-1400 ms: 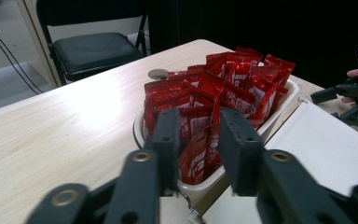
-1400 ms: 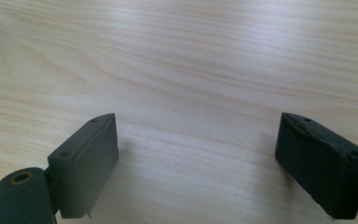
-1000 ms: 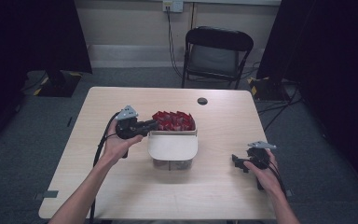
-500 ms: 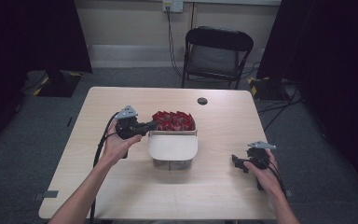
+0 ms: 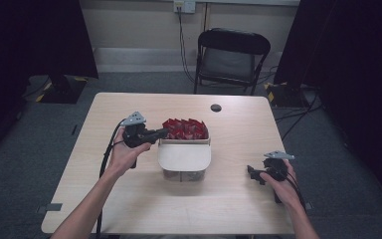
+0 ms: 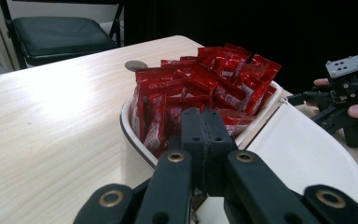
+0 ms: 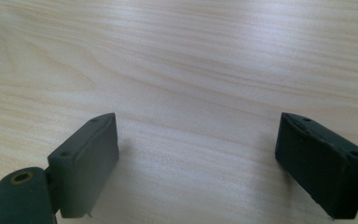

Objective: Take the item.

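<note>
Left gripper (image 6: pixel 205 128) jaws just closed, grip unclear

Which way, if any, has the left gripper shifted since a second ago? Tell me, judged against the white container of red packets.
No. The left gripper sits at the same spot by the white container's left rim.

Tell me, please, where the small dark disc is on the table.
In the high view, the dark disc lies near the table's far edge, beyond the red packets.
</note>
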Demonstrator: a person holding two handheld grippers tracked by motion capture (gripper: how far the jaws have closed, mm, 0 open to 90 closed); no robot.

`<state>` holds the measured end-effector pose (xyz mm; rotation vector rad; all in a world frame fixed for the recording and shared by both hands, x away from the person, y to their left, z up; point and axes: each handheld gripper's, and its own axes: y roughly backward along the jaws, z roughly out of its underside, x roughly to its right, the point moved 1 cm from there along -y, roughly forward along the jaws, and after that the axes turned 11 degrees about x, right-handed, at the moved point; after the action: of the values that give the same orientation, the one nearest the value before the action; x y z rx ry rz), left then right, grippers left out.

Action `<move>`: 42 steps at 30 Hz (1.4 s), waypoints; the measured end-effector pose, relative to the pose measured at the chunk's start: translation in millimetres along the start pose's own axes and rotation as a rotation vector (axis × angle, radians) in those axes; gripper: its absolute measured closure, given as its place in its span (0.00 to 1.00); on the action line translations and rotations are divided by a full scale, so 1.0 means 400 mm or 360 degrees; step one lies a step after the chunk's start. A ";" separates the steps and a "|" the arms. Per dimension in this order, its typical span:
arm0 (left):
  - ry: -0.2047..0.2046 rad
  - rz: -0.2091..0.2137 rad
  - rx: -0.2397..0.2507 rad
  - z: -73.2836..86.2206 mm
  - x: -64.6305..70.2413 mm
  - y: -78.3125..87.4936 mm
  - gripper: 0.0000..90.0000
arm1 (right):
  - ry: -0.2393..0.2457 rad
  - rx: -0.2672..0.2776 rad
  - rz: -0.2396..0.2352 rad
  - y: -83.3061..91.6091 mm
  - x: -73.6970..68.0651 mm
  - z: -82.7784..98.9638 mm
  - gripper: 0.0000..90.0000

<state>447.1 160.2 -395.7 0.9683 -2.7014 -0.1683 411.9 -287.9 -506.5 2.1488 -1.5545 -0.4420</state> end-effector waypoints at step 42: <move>-0.0043 0.0051 0.0122 -0.066 0.031 0.037 1.00 | 0.0000 -0.0001 0.0019 0.001 -0.002 0.001 0.14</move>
<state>436.5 162.9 -364.8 0.9499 -2.7648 -0.0727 411.4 -287.4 -506.6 2.1375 -1.5663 -0.4386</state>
